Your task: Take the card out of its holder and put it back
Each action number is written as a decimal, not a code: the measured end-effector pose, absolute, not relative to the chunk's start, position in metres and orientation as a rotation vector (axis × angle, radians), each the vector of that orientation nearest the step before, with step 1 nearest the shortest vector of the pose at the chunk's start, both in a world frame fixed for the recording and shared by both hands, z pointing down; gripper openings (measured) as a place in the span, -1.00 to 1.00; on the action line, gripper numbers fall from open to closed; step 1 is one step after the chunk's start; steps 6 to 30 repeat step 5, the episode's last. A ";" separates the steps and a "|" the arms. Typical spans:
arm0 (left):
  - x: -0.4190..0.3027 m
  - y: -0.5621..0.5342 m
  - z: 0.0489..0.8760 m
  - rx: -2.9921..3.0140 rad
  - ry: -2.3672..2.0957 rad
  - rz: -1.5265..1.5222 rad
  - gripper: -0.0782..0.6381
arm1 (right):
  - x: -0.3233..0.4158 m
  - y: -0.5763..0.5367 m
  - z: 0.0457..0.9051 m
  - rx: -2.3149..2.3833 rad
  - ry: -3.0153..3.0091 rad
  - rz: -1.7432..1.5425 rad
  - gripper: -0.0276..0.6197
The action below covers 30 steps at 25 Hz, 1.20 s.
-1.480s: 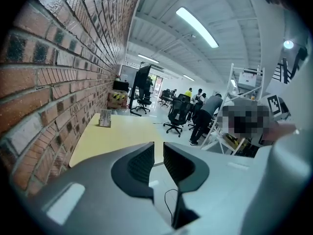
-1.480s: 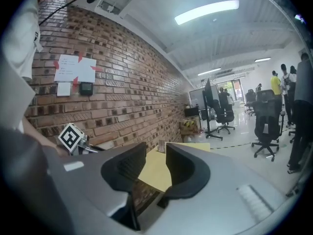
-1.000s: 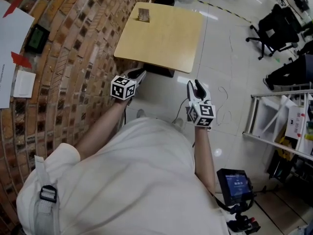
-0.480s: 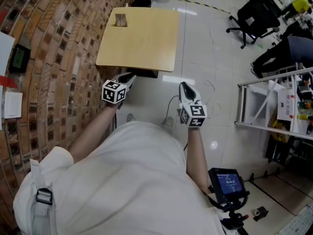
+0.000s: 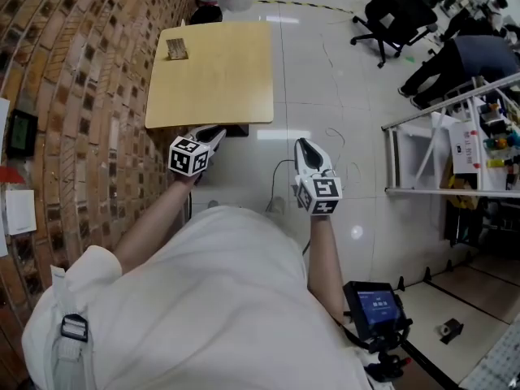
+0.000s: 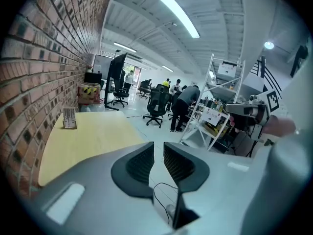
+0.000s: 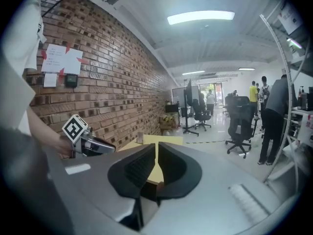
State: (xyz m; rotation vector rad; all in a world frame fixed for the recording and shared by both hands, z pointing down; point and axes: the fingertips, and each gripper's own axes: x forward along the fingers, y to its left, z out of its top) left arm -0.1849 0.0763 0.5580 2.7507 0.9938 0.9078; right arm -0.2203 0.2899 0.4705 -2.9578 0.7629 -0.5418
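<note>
The holder (image 5: 176,49) stood upright at the far left corner of the table (image 5: 236,80), close to the wall (image 5: 97,71). At this size you could not tell the card apart from the holder. The rest of the table carried nothing else that showed.

Your left gripper (image 5: 216,132) hung just off the table's near edge, toward its middle, and touched nothing. Its jaws stood apart with a narrow gap, released, with only floor (image 5: 325,71) and a cable (image 5: 280,173) visible through the gap.

Your right gripper (image 5: 305,146) hung over the floor, off the table's near right corner and well apart from the holder. Its jaws had just been closing and stood clenched, with nothing between them. Both grippers pointed toward the table.

To your right, well clear of the table, stood a rack (image 5: 439,136) and an office chair (image 5: 398,10).
</note>
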 end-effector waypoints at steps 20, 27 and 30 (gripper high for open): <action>-0.187 0.080 0.557 2.727 1.054 0.923 -0.55 | -0.227 0.287 0.465 -2.958 0.726 -0.539 -0.89; -0.187 0.080 0.557 2.727 1.054 0.923 -0.55 | -0.227 0.287 0.465 -2.958 0.726 -0.539 -0.89; -0.187 0.080 0.557 2.727 1.054 0.923 -0.55 | -0.227 0.287 0.465 -2.958 0.726 -0.539 -0.89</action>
